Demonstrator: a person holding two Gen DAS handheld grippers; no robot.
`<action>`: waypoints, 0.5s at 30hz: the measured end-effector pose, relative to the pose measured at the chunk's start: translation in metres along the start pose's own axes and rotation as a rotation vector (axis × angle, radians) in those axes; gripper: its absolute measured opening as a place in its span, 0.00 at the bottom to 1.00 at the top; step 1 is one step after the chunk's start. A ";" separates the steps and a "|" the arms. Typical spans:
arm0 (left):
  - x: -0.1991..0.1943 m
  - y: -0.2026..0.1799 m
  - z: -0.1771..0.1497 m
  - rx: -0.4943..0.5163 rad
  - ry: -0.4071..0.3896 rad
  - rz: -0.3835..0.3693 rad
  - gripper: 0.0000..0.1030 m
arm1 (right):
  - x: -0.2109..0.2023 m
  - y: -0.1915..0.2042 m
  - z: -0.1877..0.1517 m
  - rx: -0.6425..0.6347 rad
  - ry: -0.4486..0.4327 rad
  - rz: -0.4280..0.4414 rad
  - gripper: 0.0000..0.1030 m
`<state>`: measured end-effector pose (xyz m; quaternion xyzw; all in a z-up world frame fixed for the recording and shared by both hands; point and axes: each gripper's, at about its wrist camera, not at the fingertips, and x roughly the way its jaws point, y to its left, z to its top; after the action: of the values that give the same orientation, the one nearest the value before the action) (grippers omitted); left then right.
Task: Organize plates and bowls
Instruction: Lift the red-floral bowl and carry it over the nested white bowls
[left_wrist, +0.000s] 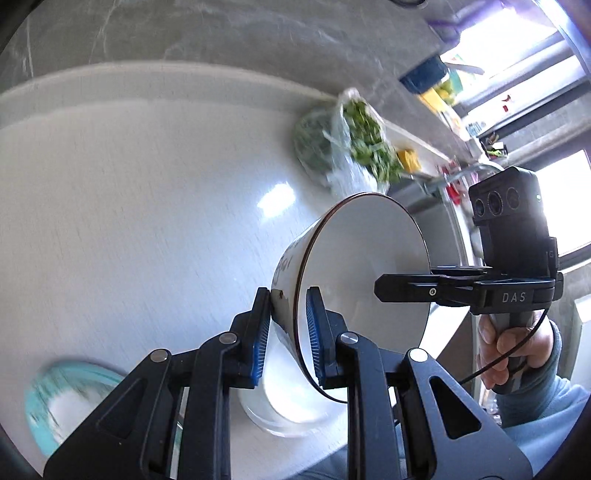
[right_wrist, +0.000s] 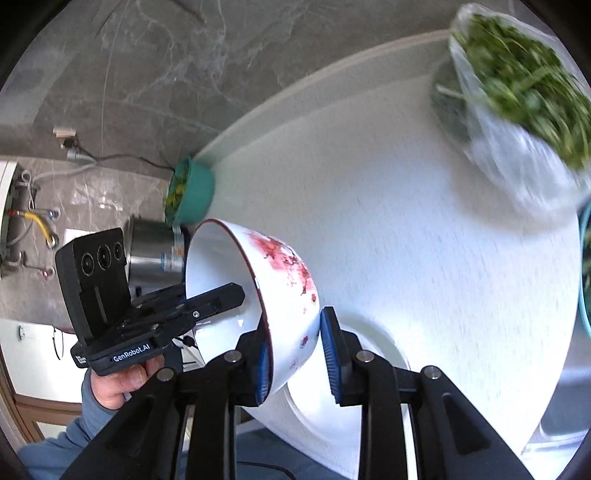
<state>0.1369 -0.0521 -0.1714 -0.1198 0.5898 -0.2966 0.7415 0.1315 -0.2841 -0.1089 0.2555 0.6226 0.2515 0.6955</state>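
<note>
White enamel bowl (right_wrist: 280, 280) with red flower print held tilted in air over white countertop (left_wrist: 129, 221), rim nipped by both tongs: left gripper (left_wrist: 286, 338) clamped on its wall, right gripper (right_wrist: 295, 354) clamped on opposite wall.

Progress, judged: early to middle; bowl lifted, not yet placed. White plates (left_wrist: 280, 410) sit directly below bowl, likely stacking spot. Teal-rimmed dish (left_wrist: 55, 402) left of bowl, unsorted.

Room: bare counter beyond bowl; bag of greens (right_wrist: 524, 92) farther back; counter edge close under bowl.
</note>
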 end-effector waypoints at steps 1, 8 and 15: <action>0.003 -0.004 -0.008 -0.002 0.007 0.000 0.17 | -0.002 -0.003 -0.006 0.003 0.003 -0.003 0.27; 0.034 -0.007 -0.067 -0.038 0.071 0.015 0.17 | 0.007 -0.027 -0.043 0.040 0.023 -0.045 0.27; 0.056 -0.008 -0.093 -0.025 0.096 0.081 0.17 | 0.029 -0.030 -0.052 0.017 0.037 -0.110 0.27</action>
<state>0.0532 -0.0752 -0.2375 -0.0907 0.6325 -0.2647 0.7222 0.0832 -0.2845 -0.1548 0.2220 0.6507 0.2125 0.6943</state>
